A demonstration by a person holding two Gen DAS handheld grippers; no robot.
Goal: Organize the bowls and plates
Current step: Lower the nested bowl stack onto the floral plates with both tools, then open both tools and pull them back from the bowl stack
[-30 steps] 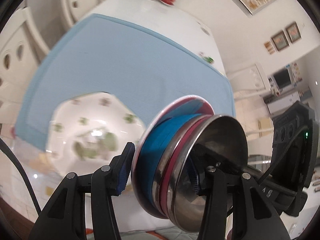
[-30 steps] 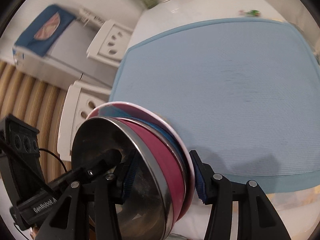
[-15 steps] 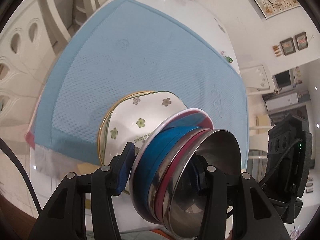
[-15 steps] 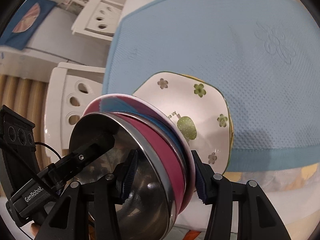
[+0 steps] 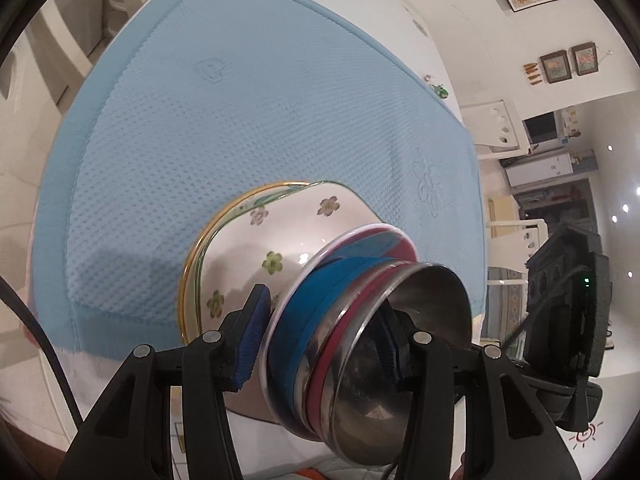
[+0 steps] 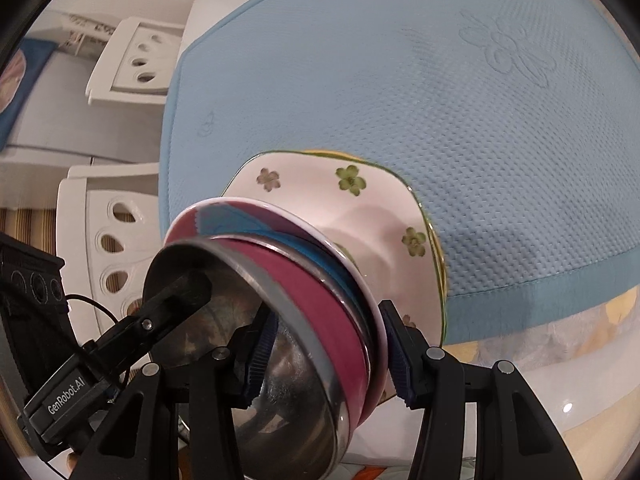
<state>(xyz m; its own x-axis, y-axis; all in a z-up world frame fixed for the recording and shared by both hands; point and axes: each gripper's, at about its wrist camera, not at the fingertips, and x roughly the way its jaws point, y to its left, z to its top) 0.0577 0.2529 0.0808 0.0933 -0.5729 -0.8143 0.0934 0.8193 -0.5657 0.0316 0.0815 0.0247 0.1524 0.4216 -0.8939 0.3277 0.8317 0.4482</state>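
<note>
Both grippers hold one nested stack of bowls from opposite rims. The stack point(image 5: 344, 344) has a steel bowl innermost, a red-banded and a blue-banded bowl, and a white-rimmed pink and blue one outermost. My left gripper point(image 5: 320, 344) is shut on its rim. My right gripper point(image 6: 328, 356) is shut on the opposite side of the stack point(image 6: 304, 304). The stack sits in or just over a white floral plate point(image 5: 256, 256), which lies on a yellow-rimmed plate point(image 5: 200, 256) at the near edge of the blue mat point(image 5: 248, 112). The floral plate also shows in the right wrist view point(image 6: 360, 208).
The blue mat point(image 6: 420, 100) covers a white table. White chairs point(image 6: 104, 224) stand along the table's side. Small items stand at the table's far end point(image 5: 438, 90). The other gripper's body point(image 5: 568, 320) sits close beside the stack.
Both grippers have come down and forward with the stack; the floral plate on the yellow-rimmed plate came into view under it, and the stack now sits against it.
</note>
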